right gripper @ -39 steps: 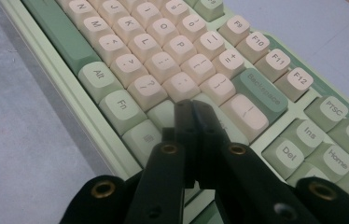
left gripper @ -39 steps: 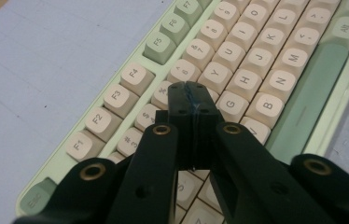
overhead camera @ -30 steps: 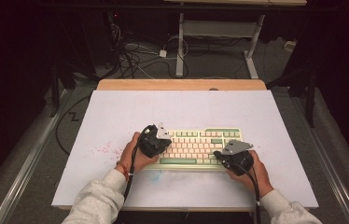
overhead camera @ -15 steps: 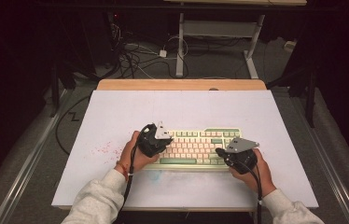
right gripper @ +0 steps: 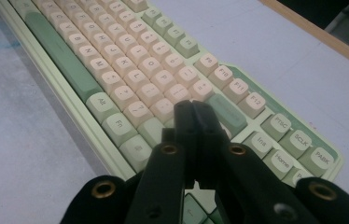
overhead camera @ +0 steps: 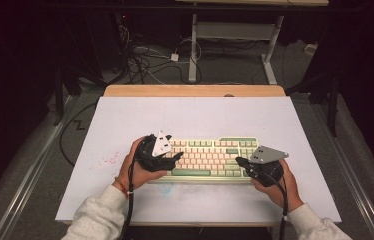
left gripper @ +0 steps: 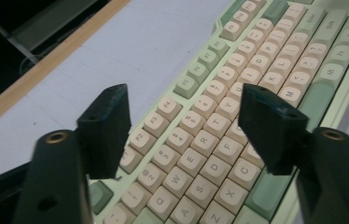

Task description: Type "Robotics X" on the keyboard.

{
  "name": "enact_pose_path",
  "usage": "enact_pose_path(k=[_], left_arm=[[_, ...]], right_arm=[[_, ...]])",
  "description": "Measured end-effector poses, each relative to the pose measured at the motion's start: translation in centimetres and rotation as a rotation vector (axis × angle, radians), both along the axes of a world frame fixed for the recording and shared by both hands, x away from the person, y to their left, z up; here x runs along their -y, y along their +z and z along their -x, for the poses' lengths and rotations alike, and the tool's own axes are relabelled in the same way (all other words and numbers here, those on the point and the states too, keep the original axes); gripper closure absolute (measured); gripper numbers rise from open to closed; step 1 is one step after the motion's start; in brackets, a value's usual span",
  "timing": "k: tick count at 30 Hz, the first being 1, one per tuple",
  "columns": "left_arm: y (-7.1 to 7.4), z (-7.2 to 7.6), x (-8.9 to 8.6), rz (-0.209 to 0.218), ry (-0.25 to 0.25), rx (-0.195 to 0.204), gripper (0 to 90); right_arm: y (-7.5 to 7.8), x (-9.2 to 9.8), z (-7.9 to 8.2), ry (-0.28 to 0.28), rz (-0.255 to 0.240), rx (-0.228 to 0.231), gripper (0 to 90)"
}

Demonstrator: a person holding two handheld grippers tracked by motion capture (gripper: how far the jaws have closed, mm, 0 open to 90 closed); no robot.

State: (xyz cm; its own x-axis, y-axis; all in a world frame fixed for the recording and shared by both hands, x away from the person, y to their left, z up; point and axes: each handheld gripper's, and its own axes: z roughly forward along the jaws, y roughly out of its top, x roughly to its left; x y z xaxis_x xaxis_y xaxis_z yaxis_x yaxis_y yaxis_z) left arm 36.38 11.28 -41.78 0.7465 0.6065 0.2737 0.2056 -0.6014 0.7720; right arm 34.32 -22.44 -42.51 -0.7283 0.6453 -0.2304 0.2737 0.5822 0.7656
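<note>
A pale green keyboard (overhead camera: 210, 157) with cream and green keys lies on the white table top, near the front edge. My left gripper (overhead camera: 177, 156) hovers over its left end, held in a hand. In the left gripper view the keyboard (left gripper: 219, 121) runs under the left gripper (left gripper: 184, 100), whose jaws have just been opening and stand wide apart with nothing between them. My right gripper (overhead camera: 239, 161) hangs above the right end. In the right gripper view the right gripper (right gripper: 193, 105) has its jaws pressed together and empty above the keyboard (right gripper: 130, 60).
The white table top (overhead camera: 200, 117) has a wooden strip (overhead camera: 195, 90) along its far edge and faint red marks (overhead camera: 107, 161) at the left. Beyond the table, cables (overhead camera: 145, 60) lie on the dark floor beside a metal desk frame (overhead camera: 193, 45).
The left gripper has lifted a little over the keyboard's left end and its jaws have spread. The right gripper has risen slightly and drifted to the right, still shut.
</note>
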Motion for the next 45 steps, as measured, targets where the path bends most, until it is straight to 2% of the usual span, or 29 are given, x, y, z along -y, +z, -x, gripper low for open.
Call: enact_pose_path(k=[5,6,10,13,15,20,22,24,32,39,45], left_arm=[[-0.5,1.3,-1.2,-0.001,0.012,0.027,20.8],[-0.9,1.9,-1.8,-0.018,0.017,0.037,20.7],[-1.4,2.7,-2.8,-0.035,0.017,0.039,19.0],[-2.0,3.8,-4.0,-0.064,0.025,0.054,18.9],[-2.2,4.0,-4.3,-0.058,0.027,0.050,18.7],[-3.2,4.8,-5.7,-0.073,0.053,0.037,17.7],[-3.5,5.0,-6.2,-0.064,0.061,0.021,17.7],[-4.0,5.3,-6.7,-0.077,0.071,0.018,17.7],[-5.0,6.3,-8.6,-0.094,0.096,-0.023,17.7],[-5.1,6.9,-9.4,-0.084,0.105,-0.024,17.7],[-5.1,6.9,-9.5,-0.085,0.107,-0.021,17.7]], right_arm=[[0.5,0.0,0.1,-0.003,-0.009,0.009,90.0],[0.5,0.0,0.1,-0.002,-0.009,0.009,90.0],[0.6,-0.1,-0.1,-0.006,-0.013,0.005,90.0],[0.7,-0.3,-0.3,-0.003,-0.011,0.000,90.0],[0.6,-0.5,-0.4,-0.005,-0.010,-0.002,90.0],[0.8,-0.9,-0.9,0.003,-0.013,-0.005,90.0],[0.8,-1.2,-1.2,0.003,-0.013,0.000,90.0],[0.8,-1.4,-1.4,0.003,-0.011,-0.005,90.0],[0.3,-3.4,-2.6,0.022,0.006,-0.019,90.0],[-0.4,-5.5,-3.4,0.046,0.021,-0.040,90.0],[-0.8,-6.5,-4.1,0.048,0.027,-0.049,90.0]])
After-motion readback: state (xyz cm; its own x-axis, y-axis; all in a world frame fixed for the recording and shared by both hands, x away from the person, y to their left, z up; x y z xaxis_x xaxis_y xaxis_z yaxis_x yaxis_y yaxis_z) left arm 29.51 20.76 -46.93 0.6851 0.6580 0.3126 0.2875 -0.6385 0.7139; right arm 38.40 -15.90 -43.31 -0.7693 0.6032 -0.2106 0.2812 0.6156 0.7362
